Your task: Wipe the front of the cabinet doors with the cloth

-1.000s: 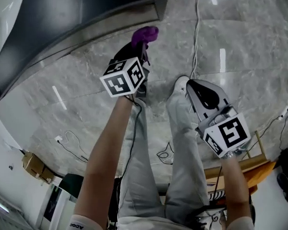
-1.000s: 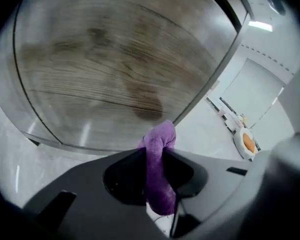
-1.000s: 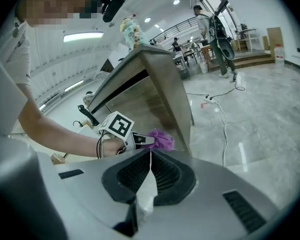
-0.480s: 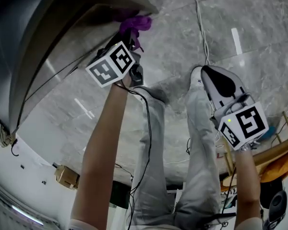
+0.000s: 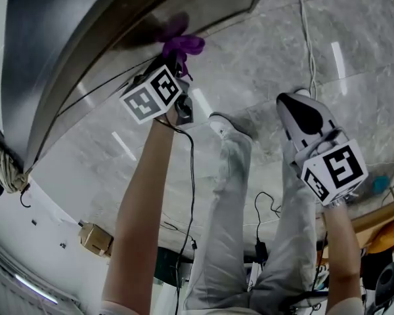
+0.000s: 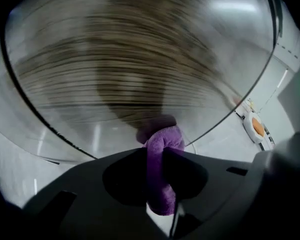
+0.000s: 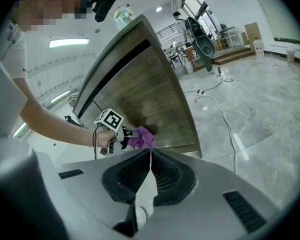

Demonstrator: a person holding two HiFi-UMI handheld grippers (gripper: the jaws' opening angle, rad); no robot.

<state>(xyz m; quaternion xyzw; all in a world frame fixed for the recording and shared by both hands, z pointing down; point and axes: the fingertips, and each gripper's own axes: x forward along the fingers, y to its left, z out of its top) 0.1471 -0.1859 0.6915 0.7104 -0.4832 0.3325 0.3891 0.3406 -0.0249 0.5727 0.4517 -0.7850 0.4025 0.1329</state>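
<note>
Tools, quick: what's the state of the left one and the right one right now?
Left tool: closed, holding the purple cloth.
Right tool: closed, nothing between its jaws.

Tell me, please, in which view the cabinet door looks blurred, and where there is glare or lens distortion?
Left gripper view: the cabinet door is smeared into streaks, likely motion blur, while the cloth is sharper. Head view: bright light streaks glare on the floor, and the straight cabinet edges bow. Right gripper view: the door is sharp, with dark fisheye corners.
</note>
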